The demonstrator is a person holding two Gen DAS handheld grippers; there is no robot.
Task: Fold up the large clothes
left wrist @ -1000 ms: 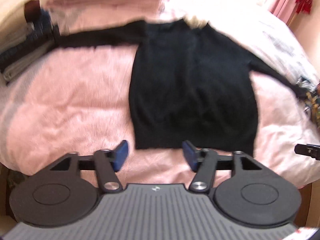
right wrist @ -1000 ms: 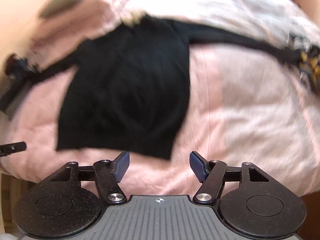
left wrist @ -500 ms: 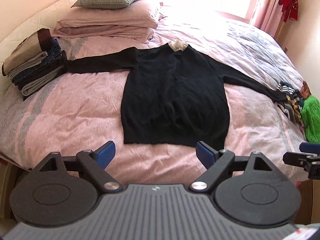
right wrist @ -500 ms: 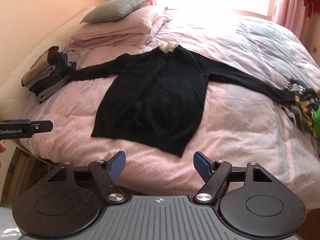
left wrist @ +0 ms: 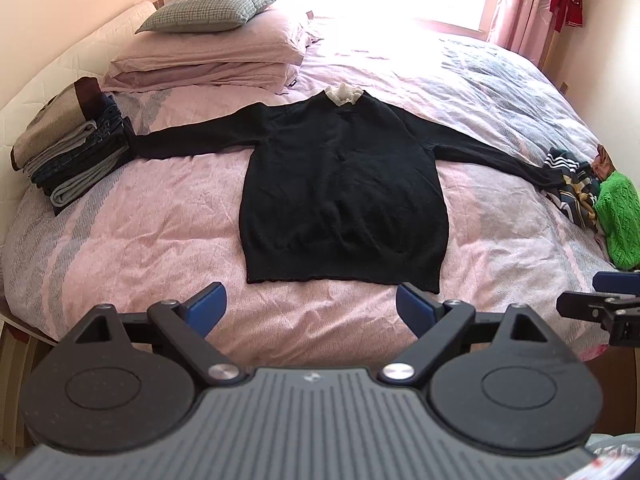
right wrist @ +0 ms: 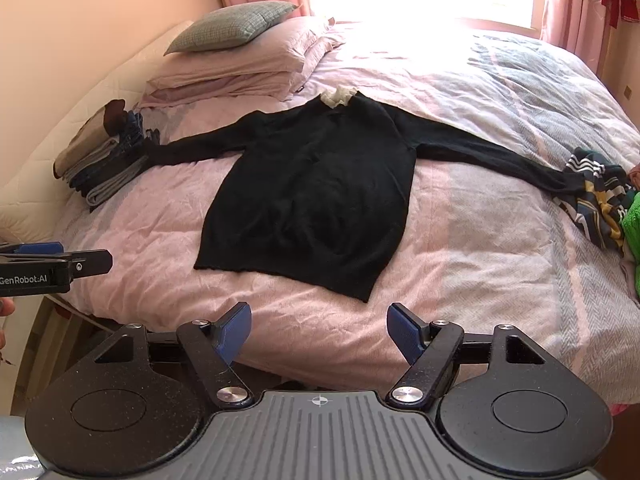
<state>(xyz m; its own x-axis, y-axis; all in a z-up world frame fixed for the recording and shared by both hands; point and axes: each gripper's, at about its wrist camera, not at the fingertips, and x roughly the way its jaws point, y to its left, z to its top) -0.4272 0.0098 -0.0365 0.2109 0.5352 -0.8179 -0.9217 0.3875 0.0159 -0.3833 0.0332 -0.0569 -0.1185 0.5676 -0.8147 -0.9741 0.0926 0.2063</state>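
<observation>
black sweater [left wrist: 344, 196] lies flat, front up, mid-bed on the pink duvet [left wrist: 160, 240], both sleeves spread straight out, pale collar [left wrist: 344, 94] toward the pillows [left wrist: 208, 60]. hem edge nearest the grippers, slightly wavy. left sleeve cuff touches the stack of folded clothes [left wrist: 68, 148]; right cuff runs into the striped garment [left wrist: 572, 176] beside a green knit [left wrist: 618, 216].

left gripper [left wrist: 310, 308]: its jaws have just been opening, now spread wide with nothing between the blue pads. right gripper [right wrist: 320, 334]: also just opened to full spread, empty. both hover off the foot of the bed, clear of the fabric, apart from the hem.

handling guess: soft knit, light-ish, limp, no stiffness. it'll sag and stretch if lifted from one point, and it grips the duvet rather than slides. not fragile, but the pads can snag loose knit or pinch duvet along with it.

grab points: probably a sleeve first, one gripper at the cuff, one near the shoulder seam, fold across the body. ribbed cuff and hem are the thicker edges, so better bite there. right cuff needs separating from the striped garment before pulling.
</observation>
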